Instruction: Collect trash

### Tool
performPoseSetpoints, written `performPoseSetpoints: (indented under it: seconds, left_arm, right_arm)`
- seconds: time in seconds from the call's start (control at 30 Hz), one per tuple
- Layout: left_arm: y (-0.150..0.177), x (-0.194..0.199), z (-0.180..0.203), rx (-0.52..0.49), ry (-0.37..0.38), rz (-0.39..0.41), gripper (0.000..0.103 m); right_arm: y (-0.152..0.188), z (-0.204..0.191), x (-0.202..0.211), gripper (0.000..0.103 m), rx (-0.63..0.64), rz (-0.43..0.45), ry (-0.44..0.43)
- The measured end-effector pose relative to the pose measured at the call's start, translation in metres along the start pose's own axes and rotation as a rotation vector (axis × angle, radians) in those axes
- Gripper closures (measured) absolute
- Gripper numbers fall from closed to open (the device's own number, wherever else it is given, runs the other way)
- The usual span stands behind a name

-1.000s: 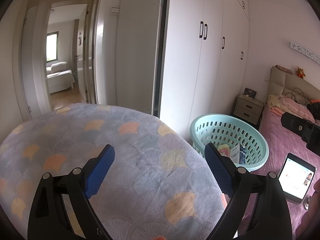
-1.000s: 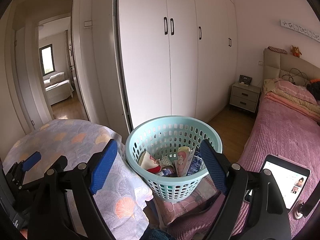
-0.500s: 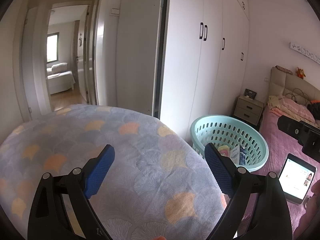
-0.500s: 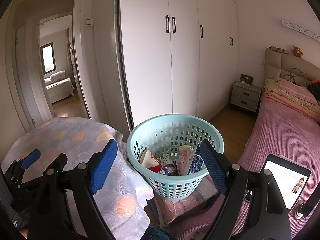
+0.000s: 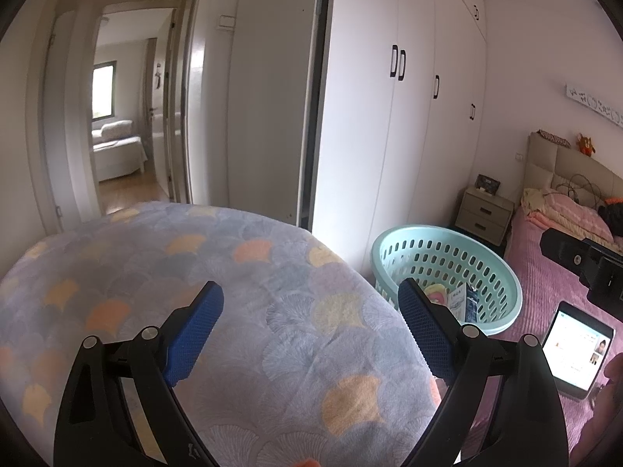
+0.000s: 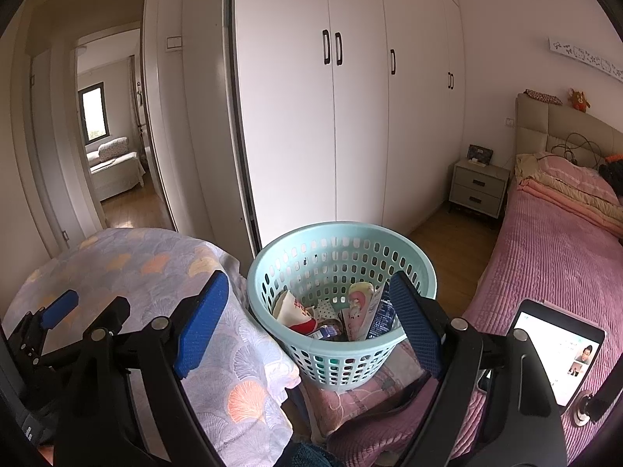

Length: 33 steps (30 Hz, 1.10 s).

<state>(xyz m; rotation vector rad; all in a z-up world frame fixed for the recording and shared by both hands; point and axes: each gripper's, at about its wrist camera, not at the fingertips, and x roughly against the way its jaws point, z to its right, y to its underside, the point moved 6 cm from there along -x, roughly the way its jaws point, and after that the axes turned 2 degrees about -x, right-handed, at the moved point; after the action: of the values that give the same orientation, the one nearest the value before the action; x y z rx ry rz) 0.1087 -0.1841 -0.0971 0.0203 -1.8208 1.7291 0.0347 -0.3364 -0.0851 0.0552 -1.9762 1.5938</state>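
Beside the pink bed (image 6: 553,272), a pale green perforated basket (image 6: 338,354) stands on a folded pink cloth, with wrappers and cartons of trash (image 6: 342,315) piled inside it; a fan-patterned blanket (image 6: 163,268) covers a rounded surface just left of it. Right gripper (image 6: 309,321) hangs above and in front of the basket, jaws spread wide with nothing clamped, the basket's rim seen between them. Left gripper (image 5: 311,329) hovers over the blanket (image 5: 249,272), jaws likewise wide apart and empty, the basket (image 5: 447,268) off to its right, and a lit tablet (image 6: 560,350) lies on the bed.
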Motion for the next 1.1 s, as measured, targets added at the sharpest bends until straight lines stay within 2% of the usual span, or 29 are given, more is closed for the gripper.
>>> performPoseSetpoints:
  seconds: [1.03,1.1]
  left_arm:
    - [-0.0014,-0.0005,0.0015,0.001,0.012,-0.008,0.014]
    - [-0.0039,0.0022,0.0032,-0.021,-0.014,0.001,0.014]
  right_arm:
    - [-0.0053,-0.0068,0.0004,0.023,0.01,-0.009,-0.02]
    - [-0.0084,-0.0085,0.0035,0.023,0.012,-0.002,-0.023]
